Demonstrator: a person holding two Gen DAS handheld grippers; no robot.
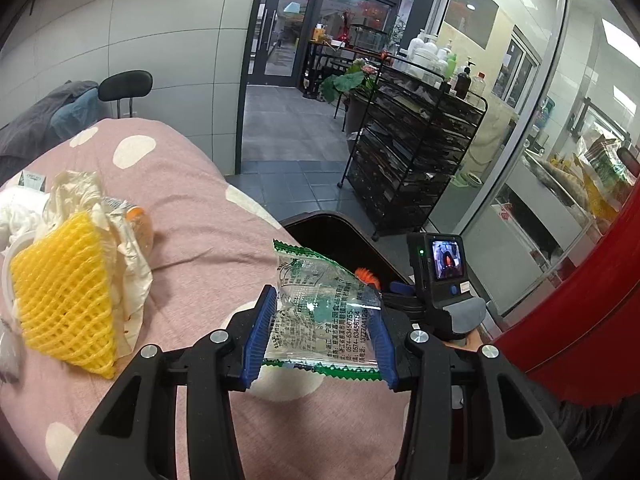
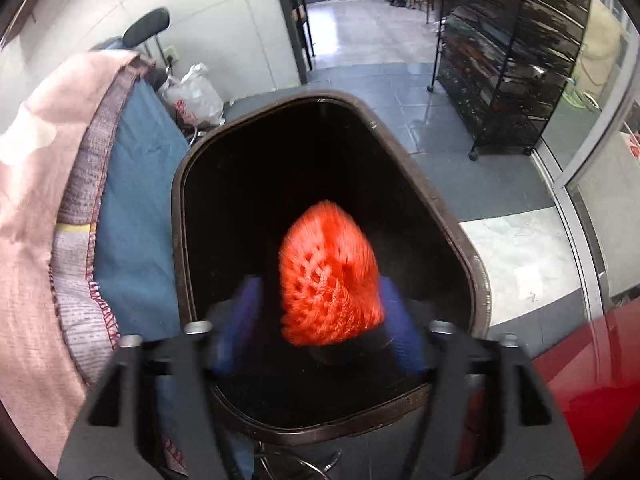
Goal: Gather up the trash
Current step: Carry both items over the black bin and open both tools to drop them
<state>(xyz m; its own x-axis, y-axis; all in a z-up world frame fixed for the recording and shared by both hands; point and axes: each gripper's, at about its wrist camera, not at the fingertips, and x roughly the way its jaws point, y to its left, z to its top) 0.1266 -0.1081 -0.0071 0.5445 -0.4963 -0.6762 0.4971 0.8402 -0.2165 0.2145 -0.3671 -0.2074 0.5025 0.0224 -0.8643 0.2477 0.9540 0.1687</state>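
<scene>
My left gripper (image 1: 322,334) is shut on a clear plastic wrapper (image 1: 324,312) with green edges, held above the pink dotted bedspread (image 1: 192,216) near its edge. A yellow foam fruit net (image 1: 64,300) lies on crumpled paper and wrappers (image 1: 120,240) at the left of the bed. My right gripper (image 2: 320,320) is over the dark bin (image 2: 440,220), with an orange foam net (image 2: 330,280) between its blue fingers; the image is blurred. The right gripper also shows in the left wrist view (image 1: 440,276), beside the bin (image 1: 340,224).
A black wire shelf cart (image 1: 412,144) stands on the tiled floor to the right. A red object (image 2: 592,380) is close on the right. A white plastic bag (image 2: 196,96) lies behind the bin. A black chair (image 1: 126,88) stands by the wall.
</scene>
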